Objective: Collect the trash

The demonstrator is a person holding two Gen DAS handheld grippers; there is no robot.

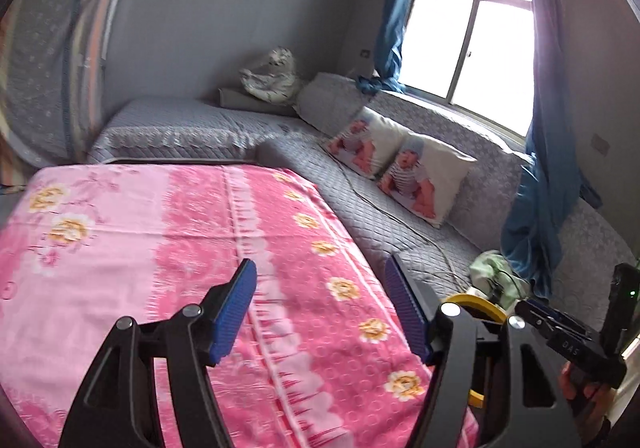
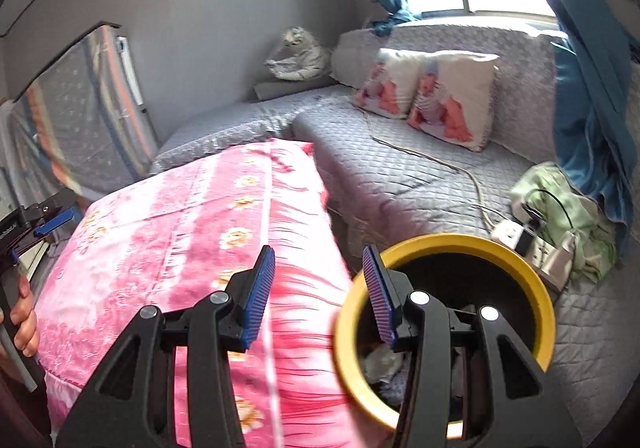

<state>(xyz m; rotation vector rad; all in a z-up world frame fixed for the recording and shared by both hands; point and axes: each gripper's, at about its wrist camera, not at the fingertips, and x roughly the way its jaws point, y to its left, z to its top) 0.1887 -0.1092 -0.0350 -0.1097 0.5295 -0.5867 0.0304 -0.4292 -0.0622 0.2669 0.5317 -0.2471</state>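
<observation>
Right wrist view: both tools [image 2: 318, 272] gape empty; yellow-rimmed bin [image 2: 460, 244] holds crumpled trash [image 2: 382, 362].

A round bin [image 2: 444, 248] with a yellow rim and dark inside stands upright at five o'clock of the pink-covered table [image 2: 200, 224], holding crumpled trash [image 2: 382, 364] (pale, partly hidden).

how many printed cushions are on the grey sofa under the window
2. The left printed cushion and the right printed cushion lean side by side, touching, against the grey sofa backrest beneath the window. None others visible.
</observation>
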